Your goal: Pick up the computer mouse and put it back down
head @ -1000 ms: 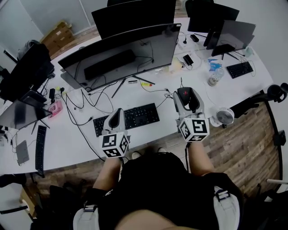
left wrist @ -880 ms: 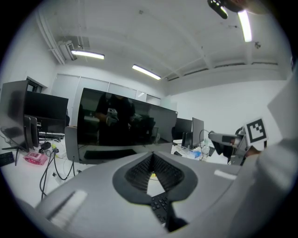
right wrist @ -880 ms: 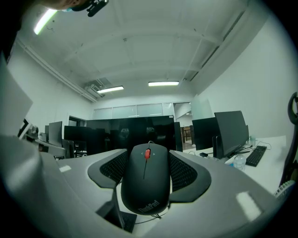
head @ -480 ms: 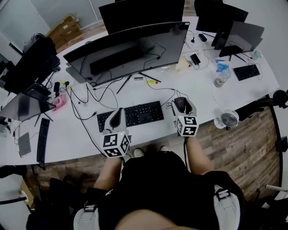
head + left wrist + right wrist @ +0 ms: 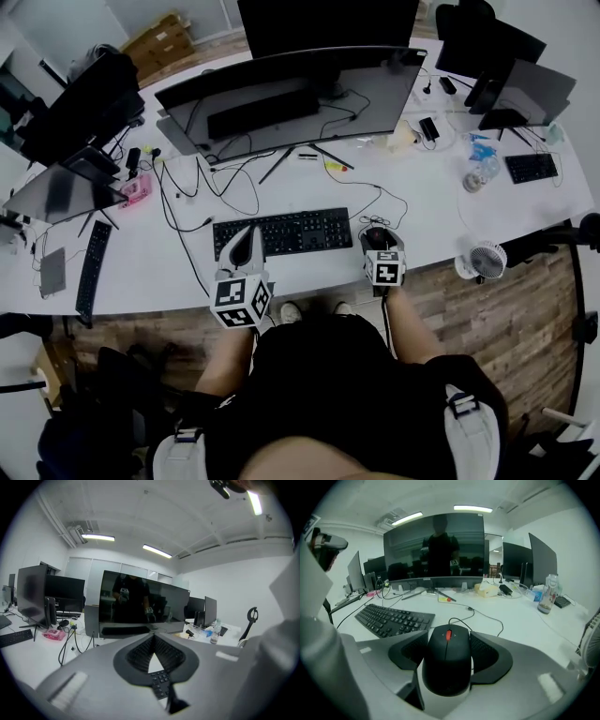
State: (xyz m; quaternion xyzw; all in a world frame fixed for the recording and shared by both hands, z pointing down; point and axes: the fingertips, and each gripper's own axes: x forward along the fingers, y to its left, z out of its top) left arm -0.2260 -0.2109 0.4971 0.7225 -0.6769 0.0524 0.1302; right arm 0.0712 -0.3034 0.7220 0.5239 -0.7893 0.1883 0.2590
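Hand-held gripper on my right (image 5: pixel 449 643) is clamped onto the computer mouse (image 5: pixel 447 663); its two dark pads press against the mouse's left and right flanks. The mouse's orange scroll wheel faces up and away from me. My left hand-held gripper (image 5: pixel 153 636) has its jaws pressed together at the tips and nothing is pinched between them. It hangs over the near edge of the tabletop (image 5: pixel 141 281), in front of the left end of the keyboard (image 5: pixel 281 232).

The white tabletop is long and curved, and it carries everything else. A wide curved monitor (image 5: pixel 291 98) stands at the back on a splayed stand, its dark screen reflecting me. The black keyboard lies between the monitor and me, parallel to the near edge. A second, narrower keyboard (image 5: pixel 91 272) lies well off to the left.

The mouse sits in the right hand-held gripper just beside the keyboard's right end, close to the near edge. I cannot tell whether it touches the tabletop or is held just above it. Its thin black cable (image 5: pixel 483 616) loops away toward the monitor. A small white fan (image 5: pixel 485 260) stands at the edge further right, and a clear bottle (image 5: pixel 481 172) stands beyond it.
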